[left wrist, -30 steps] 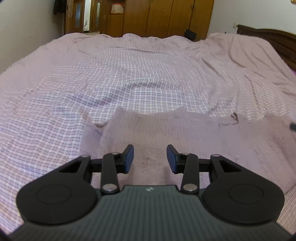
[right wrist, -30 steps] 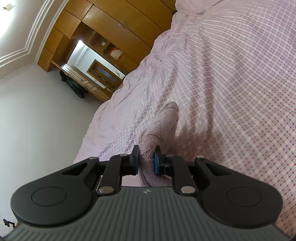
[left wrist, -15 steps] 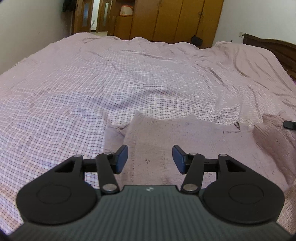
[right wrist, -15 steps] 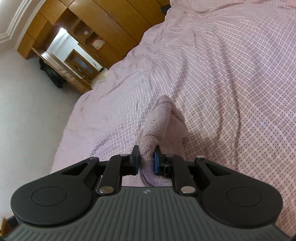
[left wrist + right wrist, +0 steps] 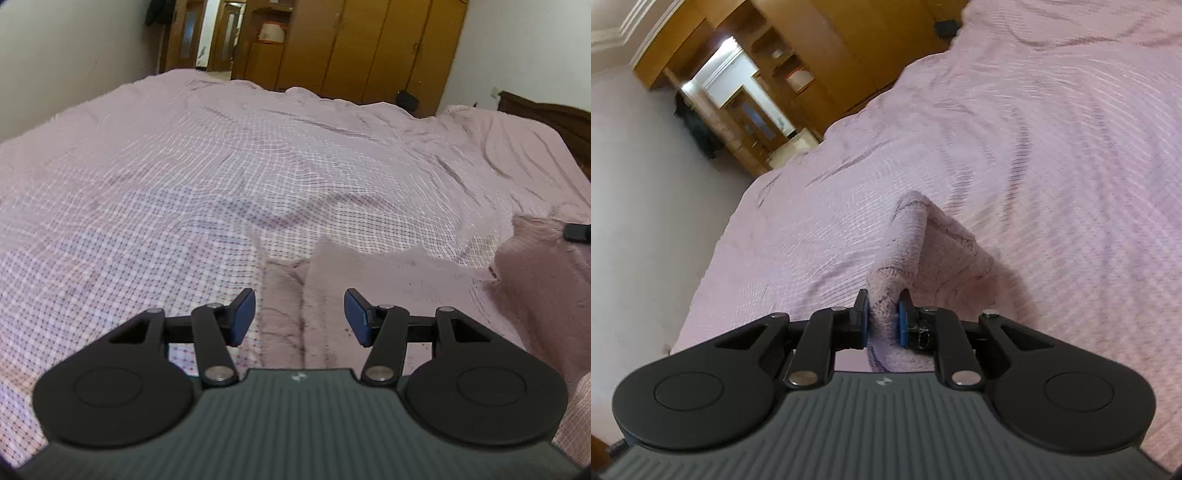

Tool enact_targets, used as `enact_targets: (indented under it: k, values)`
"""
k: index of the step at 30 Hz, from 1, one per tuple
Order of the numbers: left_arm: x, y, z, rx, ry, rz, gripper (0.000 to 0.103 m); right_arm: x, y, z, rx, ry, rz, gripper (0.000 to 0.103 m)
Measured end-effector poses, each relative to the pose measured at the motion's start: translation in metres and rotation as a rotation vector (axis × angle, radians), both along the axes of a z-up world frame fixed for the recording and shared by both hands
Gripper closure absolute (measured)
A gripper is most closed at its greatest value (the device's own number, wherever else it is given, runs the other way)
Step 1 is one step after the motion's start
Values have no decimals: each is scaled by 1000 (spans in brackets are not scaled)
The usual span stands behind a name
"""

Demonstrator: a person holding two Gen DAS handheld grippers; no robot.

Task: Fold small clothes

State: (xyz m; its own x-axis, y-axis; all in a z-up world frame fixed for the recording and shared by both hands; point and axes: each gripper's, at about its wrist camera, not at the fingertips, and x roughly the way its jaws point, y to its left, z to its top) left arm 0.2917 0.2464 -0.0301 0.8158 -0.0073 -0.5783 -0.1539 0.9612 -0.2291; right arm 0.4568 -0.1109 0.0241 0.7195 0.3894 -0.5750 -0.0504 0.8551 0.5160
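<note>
Fold begun, not finished. The pink knitted garment lies on the checked bedspread; right gripper pinches its raised edge (not yet laid over). Left gripper hovers above it, jaws apart, empty.

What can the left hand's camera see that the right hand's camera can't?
Only the left wrist view shows the open left gripper above the flat part of the pink knitted garment, plus the dark wooden headboard. Only the right wrist view shows the right gripper pinching a raised fold of that garment, and the white ceiling trim. Both show the pink checked bedspread and brown wardrobe.
</note>
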Motion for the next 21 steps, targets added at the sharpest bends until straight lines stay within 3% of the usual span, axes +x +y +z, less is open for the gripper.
enact_targets:
  k: [13, 21]
  values:
    - [-19, 53, -32, -91, 0, 41, 48, -29, 205, -35, -168, -75, 105, 88]
    - [-16, 47, -31, -89, 10, 13, 47, -48, 262, -59, -243, -45, 135, 88]
